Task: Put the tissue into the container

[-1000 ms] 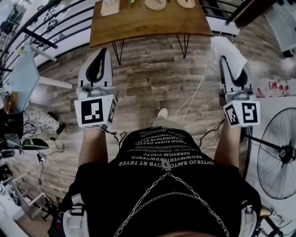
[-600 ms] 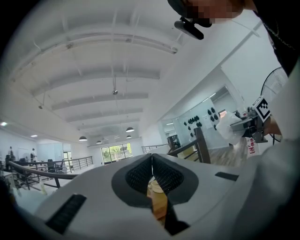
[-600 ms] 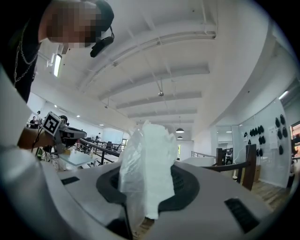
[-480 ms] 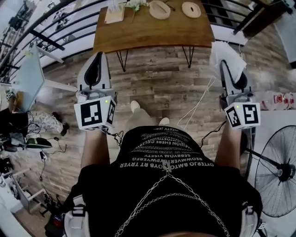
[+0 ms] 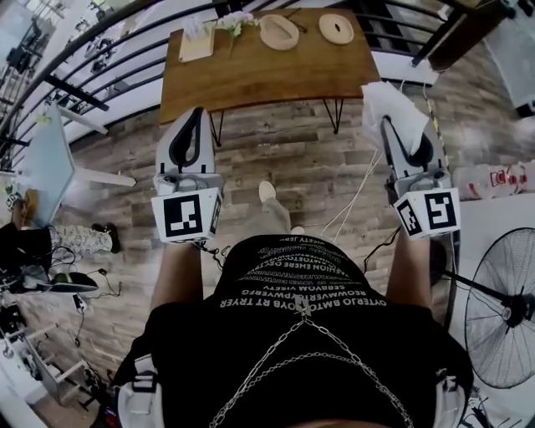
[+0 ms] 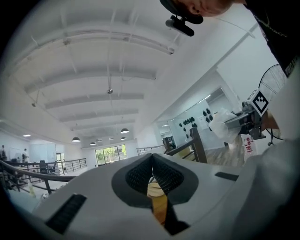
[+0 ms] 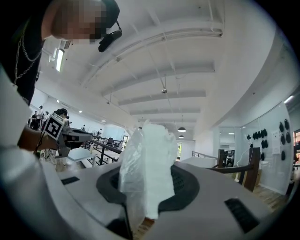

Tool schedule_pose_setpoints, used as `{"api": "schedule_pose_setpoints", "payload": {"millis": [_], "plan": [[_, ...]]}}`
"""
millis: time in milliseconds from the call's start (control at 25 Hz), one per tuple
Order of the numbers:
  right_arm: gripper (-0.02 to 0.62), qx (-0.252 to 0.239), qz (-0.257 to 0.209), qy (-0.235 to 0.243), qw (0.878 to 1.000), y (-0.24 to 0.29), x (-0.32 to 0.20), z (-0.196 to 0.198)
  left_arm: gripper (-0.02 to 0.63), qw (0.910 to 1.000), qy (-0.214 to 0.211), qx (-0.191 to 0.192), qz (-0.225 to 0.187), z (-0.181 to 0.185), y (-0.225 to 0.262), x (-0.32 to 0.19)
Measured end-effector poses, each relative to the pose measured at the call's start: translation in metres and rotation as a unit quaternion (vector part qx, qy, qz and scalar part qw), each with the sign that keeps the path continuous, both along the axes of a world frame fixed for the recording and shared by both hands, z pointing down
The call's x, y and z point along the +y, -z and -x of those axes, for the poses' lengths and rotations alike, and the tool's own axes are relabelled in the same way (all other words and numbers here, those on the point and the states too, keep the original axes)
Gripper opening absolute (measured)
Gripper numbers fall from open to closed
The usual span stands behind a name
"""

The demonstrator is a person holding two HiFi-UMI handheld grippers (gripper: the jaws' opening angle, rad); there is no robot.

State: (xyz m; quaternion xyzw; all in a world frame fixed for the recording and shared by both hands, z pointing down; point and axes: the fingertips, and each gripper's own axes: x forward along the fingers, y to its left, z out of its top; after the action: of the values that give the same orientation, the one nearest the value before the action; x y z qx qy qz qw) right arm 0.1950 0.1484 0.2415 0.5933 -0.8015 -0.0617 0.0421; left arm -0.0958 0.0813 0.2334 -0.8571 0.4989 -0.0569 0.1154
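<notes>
My right gripper [image 5: 387, 125] is shut on a white tissue [image 5: 386, 102] wrapped in clear plastic, held up in front of me. In the right gripper view the tissue [image 7: 149, 159] stands up between the jaws and hides their tips. My left gripper [image 5: 192, 117] is shut with nothing in it; its pads [image 6: 161, 176] meet in the left gripper view. Ahead stands a wooden table [image 5: 267, 71]. On its far side are an oval wooden container [image 5: 280, 32] and a round one [image 5: 336, 28]. Both grippers hang over the plank floor, short of the table.
A flat wooden board [image 5: 197, 46] and a small plant [image 5: 234, 18] sit on the table's far left. A standing fan [image 5: 501, 292] is at my right, a glass side table [image 5: 42, 142] at my left. A white cable [image 5: 351, 192] runs across the floor; black railings lie behind the table.
I have walked closer to the table, which now shows more fully in the head view. Both grippers keep their hold and stay raised, the left one drawn slightly inward.
</notes>
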Motion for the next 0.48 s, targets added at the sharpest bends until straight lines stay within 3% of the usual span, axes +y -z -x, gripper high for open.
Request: {"api": "schedule_pose_setpoints", "payload": {"millis": [480], "plan": [[0.133, 0.017, 0.023, 0.01, 1.0, -0.009, -0.108, 0.013, 0.029, 0.9999, -0.003, -0.005, 0.014, 0.004, -0.011, -0.104]]}}
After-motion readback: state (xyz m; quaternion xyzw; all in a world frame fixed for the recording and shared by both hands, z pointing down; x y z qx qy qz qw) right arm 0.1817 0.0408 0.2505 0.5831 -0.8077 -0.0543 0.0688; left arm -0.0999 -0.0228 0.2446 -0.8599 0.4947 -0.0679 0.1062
